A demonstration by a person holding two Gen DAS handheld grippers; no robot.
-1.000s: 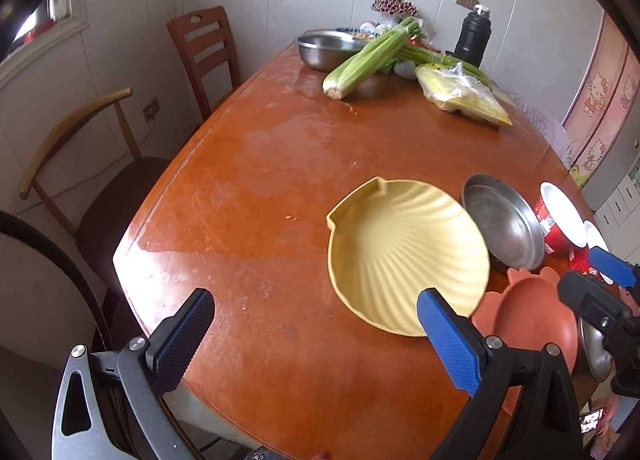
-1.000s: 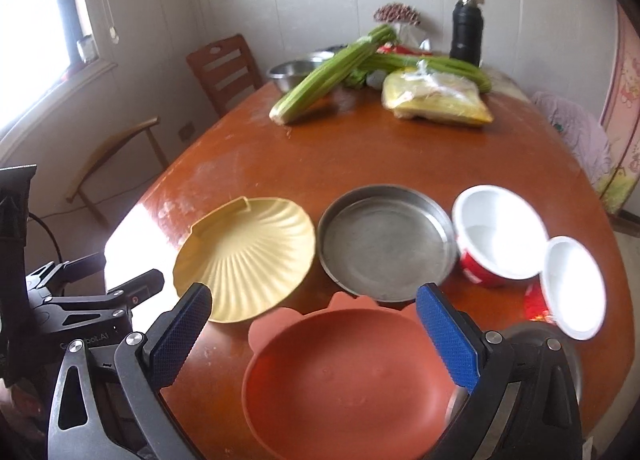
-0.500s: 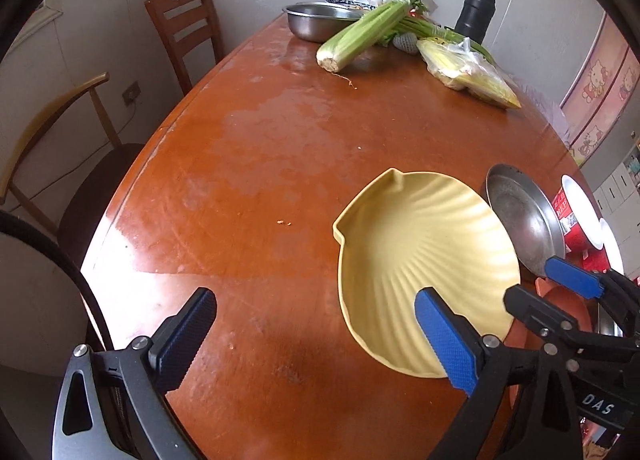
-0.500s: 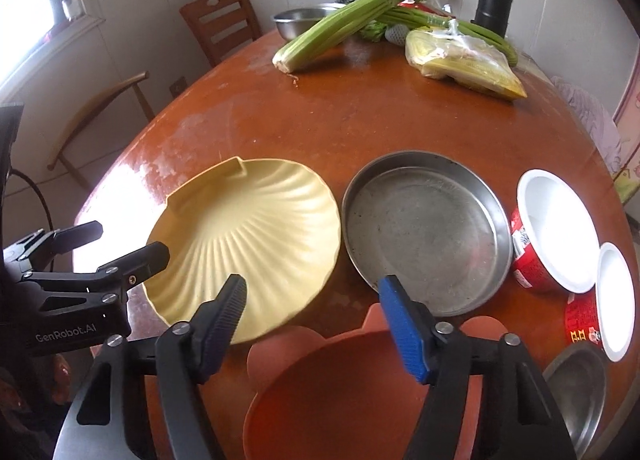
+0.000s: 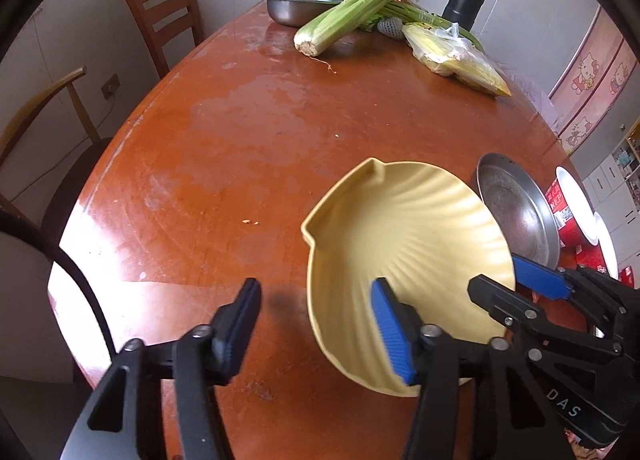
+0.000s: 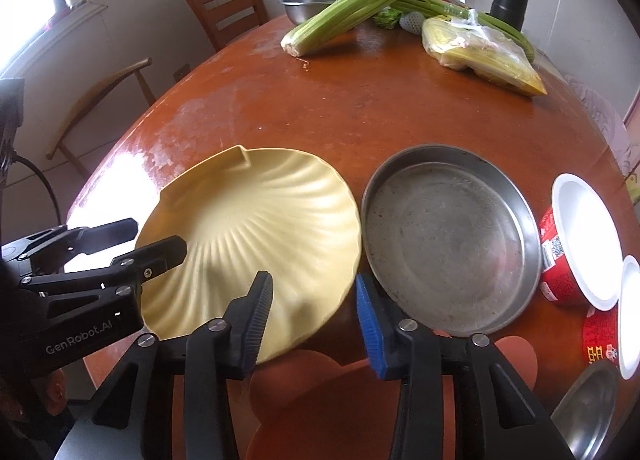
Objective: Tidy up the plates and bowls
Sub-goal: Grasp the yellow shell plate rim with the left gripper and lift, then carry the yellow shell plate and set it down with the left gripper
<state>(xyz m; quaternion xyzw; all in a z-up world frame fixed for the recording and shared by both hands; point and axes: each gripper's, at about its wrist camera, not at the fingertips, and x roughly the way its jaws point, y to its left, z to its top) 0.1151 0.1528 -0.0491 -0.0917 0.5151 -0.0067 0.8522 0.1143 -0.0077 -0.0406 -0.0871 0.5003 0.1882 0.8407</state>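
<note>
Flat on a round reddish-brown wooden table [image 5: 240, 132], a pale yellow shell-shaped ribbed plate [image 5: 400, 244], approached from two sides at once. On its near left edge, the left gripper [image 5: 316, 332], jaws closing but not yet pressing, one blue-padded finger over the ribbed inside and the other out over bare tabletop, rim between them. On its near right edge, the right gripper [image 6: 312, 316], likewise closing and still clear of the plastic, rim between its fingers, the right-hand finger low in the narrow gap toward a round shallow steel pan [image 6: 444, 240] just beside the plate. Directly under the right gripper, at the near table edge, an orange-red plastic bowl with rounded ears [image 6: 320, 400]. Right of the pan, a red instant-noodle cup with a white lid [image 6: 576, 244], a second one partly cut off by the frame, and below them a small steel bowl [image 6: 588, 408]. Well apart at the far end, a bundle of green celery [image 5: 344, 16] leaning on a steel basin [image 5: 292, 4], a clear bag of yellow food [image 5: 456, 56] and a black flask [image 5: 466, 0]; beyond the far left edge, a brown wooden slat-back chair [image 5: 164, 12]
</note>
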